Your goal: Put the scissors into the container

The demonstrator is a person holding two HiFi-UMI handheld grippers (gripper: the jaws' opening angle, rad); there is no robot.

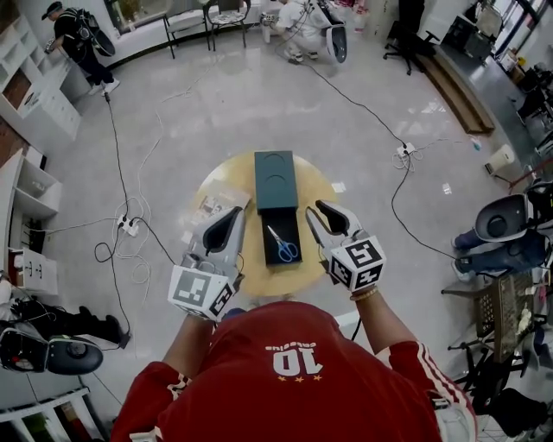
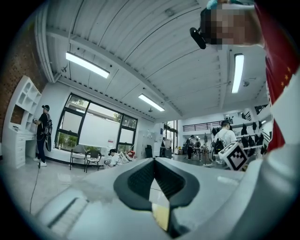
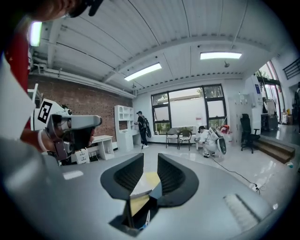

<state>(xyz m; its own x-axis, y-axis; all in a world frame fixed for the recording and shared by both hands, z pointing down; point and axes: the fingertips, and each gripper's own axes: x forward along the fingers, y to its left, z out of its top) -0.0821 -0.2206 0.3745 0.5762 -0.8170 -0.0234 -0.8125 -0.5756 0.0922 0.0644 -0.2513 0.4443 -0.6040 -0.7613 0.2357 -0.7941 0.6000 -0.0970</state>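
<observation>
The scissors (image 1: 282,245), blue-handled, lie inside the open dark tray of the container (image 1: 267,255) on the round wooden table (image 1: 226,183). The container's teal lid part (image 1: 276,179) sits just behind the tray. My left gripper (image 1: 233,213) hovers above the table left of the tray, its jaws meeting at the tips (image 2: 153,160) with nothing between them. To the right of the tray my right gripper (image 1: 316,208) is raised, with a clear gap between its jaws (image 3: 150,158) and nothing held. Both grippers point out across the room.
A booklet (image 1: 216,205) lies on the table's left side. Cables and a power strip (image 1: 130,226) trail over the floor around the table. White shelves (image 1: 26,190) stand at the left, and people and chairs (image 1: 207,17) are at the far wall.
</observation>
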